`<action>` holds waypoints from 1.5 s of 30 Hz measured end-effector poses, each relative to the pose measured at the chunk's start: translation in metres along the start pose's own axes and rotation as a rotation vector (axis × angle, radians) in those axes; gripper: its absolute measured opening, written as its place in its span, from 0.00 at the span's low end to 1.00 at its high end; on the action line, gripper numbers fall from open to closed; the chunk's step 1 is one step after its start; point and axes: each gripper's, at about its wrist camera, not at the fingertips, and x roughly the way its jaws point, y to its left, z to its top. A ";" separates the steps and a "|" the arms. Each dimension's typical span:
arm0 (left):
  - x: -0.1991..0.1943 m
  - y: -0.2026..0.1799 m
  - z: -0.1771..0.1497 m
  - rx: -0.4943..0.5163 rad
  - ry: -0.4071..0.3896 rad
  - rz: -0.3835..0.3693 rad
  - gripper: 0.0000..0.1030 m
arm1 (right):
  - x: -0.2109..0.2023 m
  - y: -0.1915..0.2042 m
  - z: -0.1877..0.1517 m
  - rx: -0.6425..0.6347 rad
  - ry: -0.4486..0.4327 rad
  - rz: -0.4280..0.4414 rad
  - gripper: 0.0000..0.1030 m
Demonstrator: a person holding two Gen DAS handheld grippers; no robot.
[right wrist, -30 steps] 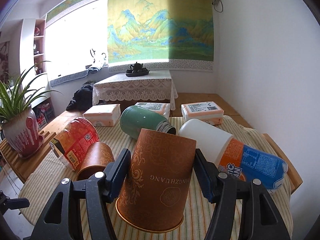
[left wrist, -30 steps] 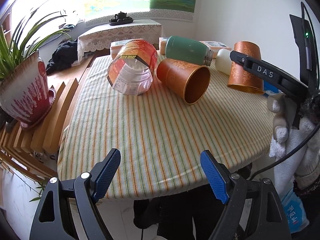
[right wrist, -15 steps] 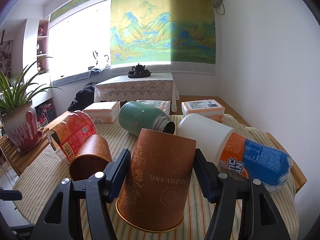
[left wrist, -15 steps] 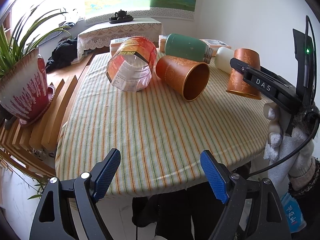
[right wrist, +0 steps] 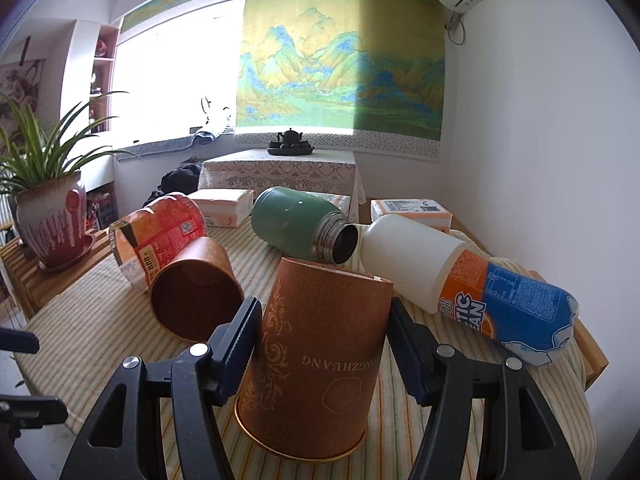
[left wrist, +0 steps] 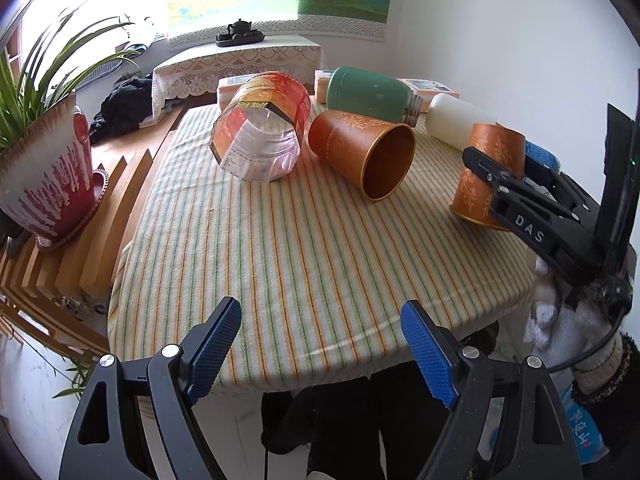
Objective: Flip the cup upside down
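An orange-brown paper cup stands upside down, mouth on the striped tablecloth, slightly tilted, between the fingers of my right gripper, which is shut on it. It also shows in the left wrist view with the right gripper around it at the table's right side. A second matching cup lies on its side mid-table, also seen in the right wrist view. My left gripper is open and empty, off the table's near edge.
A red-labelled plastic jar, a green flask and a white bottle with an orange and blue label lie on their sides at the back. Tissue packs sit behind. A potted plant stands on wooden slats to the left.
My left gripper has pulled back and to the left, so the table looks farther away. My right gripper and its cup have shifted slightly toward the right edge, still upside down.
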 end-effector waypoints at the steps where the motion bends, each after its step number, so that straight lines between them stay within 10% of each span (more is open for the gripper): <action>1: 0.000 0.000 0.000 -0.001 0.000 -0.001 0.82 | -0.002 -0.001 -0.001 0.005 -0.001 0.006 0.57; 10: -0.003 -0.005 -0.002 0.003 -0.012 -0.004 0.82 | -0.013 0.006 -0.009 -0.014 0.008 0.025 0.59; 18: -0.014 -0.015 -0.007 0.005 -0.062 -0.012 0.82 | -0.031 0.006 -0.009 -0.004 -0.005 0.057 0.80; 45: -0.082 -0.054 -0.022 -0.028 -0.611 0.176 0.99 | -0.131 -0.051 -0.022 0.152 -0.128 -0.088 0.89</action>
